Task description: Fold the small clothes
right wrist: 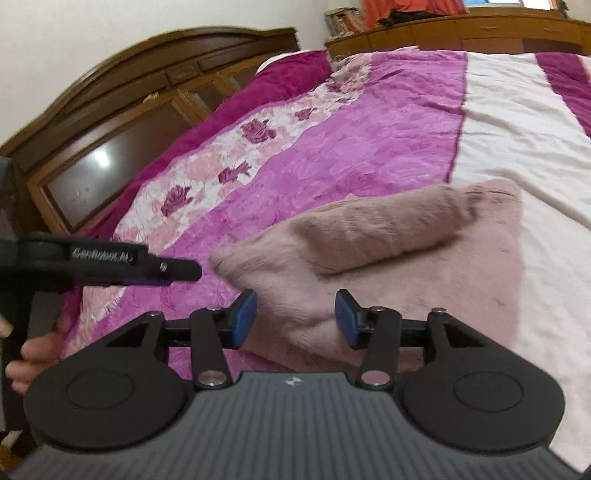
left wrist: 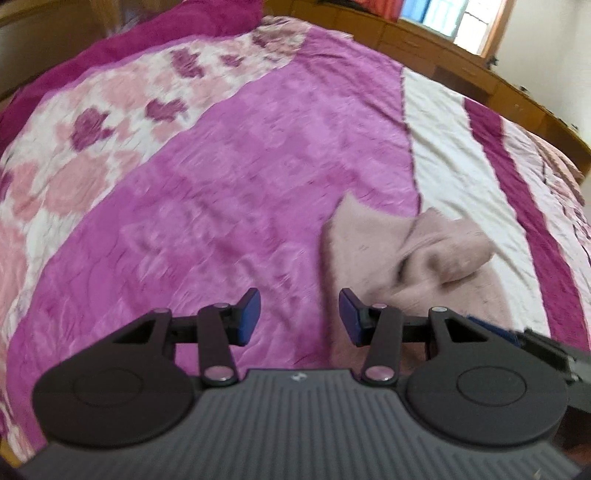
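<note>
A small dusty-pink fleecy garment (left wrist: 373, 240) (right wrist: 461, 280) lies on the bedspread, with one part doubled over into a thick roll (right wrist: 380, 229) across its top. My left gripper (left wrist: 300, 317) hovers open just off the garment's left edge, nothing between its blue pads. In the right wrist view it shows side-on at the left (right wrist: 177, 269), held by a hand (right wrist: 33, 350), its tip close to the garment's corner. My right gripper (right wrist: 295, 317) stands open above the garment's near part; the cloth shows in the gap, but the pads do not press it.
The bedspread (left wrist: 221, 166) has magenta, pink floral and cream bands. A dark wooden headboard (right wrist: 110, 110) rises at the left. A low wooden cabinet (left wrist: 443, 48) runs along the far side under a window (left wrist: 454, 22). The right gripper's body (left wrist: 546, 343) shows at the lower right.
</note>
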Tool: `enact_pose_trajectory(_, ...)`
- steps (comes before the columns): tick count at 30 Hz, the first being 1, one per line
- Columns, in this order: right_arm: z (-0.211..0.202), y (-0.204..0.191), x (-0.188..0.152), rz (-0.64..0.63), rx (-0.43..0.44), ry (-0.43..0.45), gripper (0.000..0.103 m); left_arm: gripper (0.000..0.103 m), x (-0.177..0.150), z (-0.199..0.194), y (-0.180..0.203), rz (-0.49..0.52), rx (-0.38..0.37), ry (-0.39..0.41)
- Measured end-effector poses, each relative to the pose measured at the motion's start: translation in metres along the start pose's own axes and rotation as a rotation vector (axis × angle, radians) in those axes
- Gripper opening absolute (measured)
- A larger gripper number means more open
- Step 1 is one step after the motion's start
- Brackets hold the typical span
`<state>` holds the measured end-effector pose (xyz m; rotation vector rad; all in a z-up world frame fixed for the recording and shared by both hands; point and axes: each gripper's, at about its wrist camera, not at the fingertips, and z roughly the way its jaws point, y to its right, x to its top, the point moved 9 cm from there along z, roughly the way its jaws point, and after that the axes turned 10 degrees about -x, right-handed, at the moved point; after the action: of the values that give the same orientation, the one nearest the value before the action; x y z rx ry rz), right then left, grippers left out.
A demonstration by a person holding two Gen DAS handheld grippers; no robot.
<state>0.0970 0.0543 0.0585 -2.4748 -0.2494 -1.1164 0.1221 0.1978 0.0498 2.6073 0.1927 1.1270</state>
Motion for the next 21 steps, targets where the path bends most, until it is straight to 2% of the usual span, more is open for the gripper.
enact_pose_trajectory(5, -0.028, 0.040, 0.004, 0.141, -0.039, 0.044, 0.056, 0.049, 0.016, 0.007, 0.025, 0.067, 0.008, 0.013)
enact_pose_trajectory(8, -0.040, 0.069, 0.008, 0.224, -0.068, 0.068, 0.058, 0.049, 0.020, 0.019, 0.042, 0.109, -0.015, -0.005)
enact_pose_trajectory(10, -0.044, 0.086, 0.009, 0.266, -0.094, 0.077, 0.060, 0.060, 0.020, 0.028, 0.053, 0.124, -0.038, -0.023)
enact_pose_trajectory(13, -0.048, 0.107, 0.007, 0.328, -0.126, 0.081, 0.069, 0.062, 0.021, 0.045, 0.066, 0.163, -0.060, -0.043)
enact_pose_trajectory(17, -0.049, 0.123, 0.002, 0.365, -0.140, 0.081, 0.070, 0.062, 0.018, 0.064, 0.080, 0.227, -0.058, -0.071)
enact_pose_trajectory(21, -0.047, 0.131, -0.002, 0.386, -0.150, 0.077, 0.070, 0.062, 0.017, 0.081, 0.089, 0.234, -0.072, -0.097)
